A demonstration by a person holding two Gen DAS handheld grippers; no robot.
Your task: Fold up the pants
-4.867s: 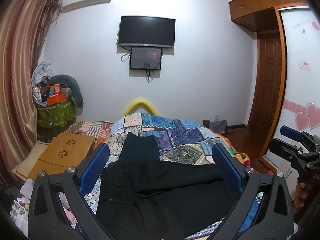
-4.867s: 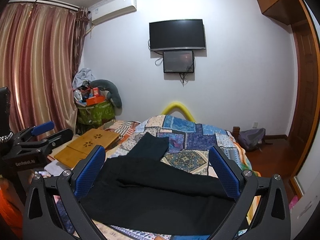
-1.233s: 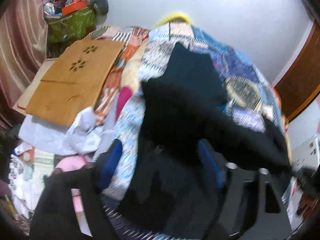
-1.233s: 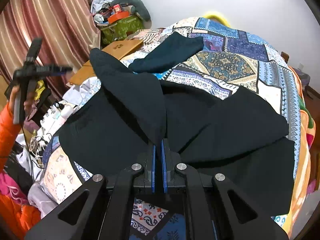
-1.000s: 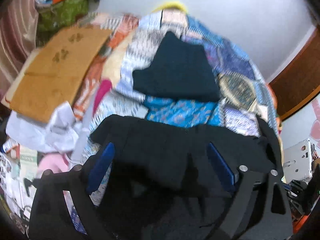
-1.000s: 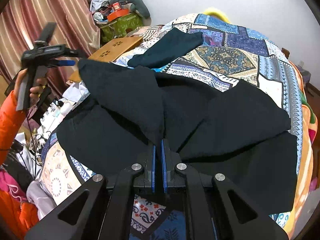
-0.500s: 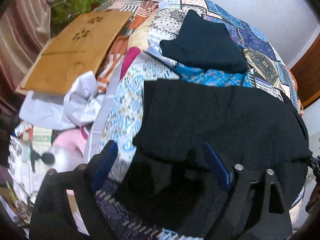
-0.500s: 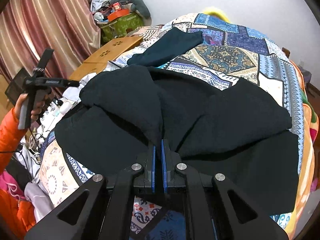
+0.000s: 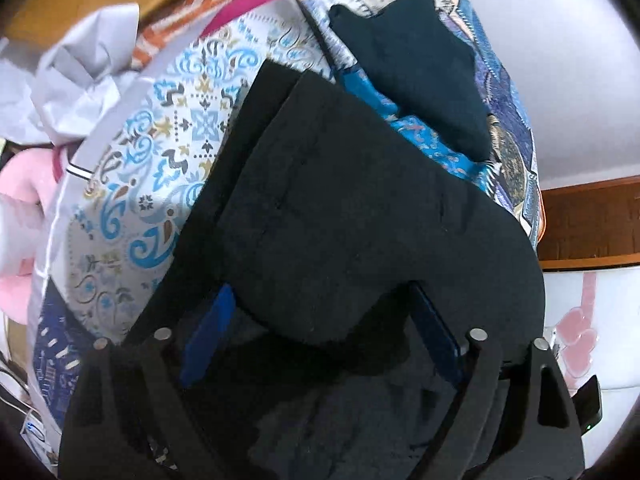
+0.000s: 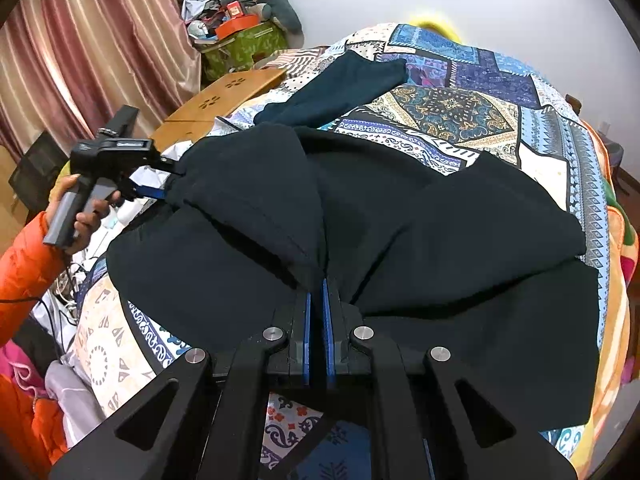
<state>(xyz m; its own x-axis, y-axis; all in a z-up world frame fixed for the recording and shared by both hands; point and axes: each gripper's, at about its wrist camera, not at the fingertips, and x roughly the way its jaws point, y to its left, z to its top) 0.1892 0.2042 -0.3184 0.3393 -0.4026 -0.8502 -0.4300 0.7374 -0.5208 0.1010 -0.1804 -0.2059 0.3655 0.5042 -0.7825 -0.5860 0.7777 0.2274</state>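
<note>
Pants [image 10: 400, 240], black, lie across the quilted bed [image 10: 460, 112] with their long axis from 9 to 3 o'clock; right gripper [image 10: 316, 312] pinches the near-edge bunch at 6 o'clock, while left gripper [image 10: 160, 180], jaws closing around the 9 o'clock corner, is nearer that end.

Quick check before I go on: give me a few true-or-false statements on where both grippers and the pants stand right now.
1. The right gripper is clamped on the black pants. True.
2. The left gripper is fully shut. False: its jaws stand wide and are closing, with pants fabric between them.
3. The pants lie on a bare wooden floor. False: they lie on a patterned quilt.
4. A second dark garment lies beyond the pants. True.
</note>
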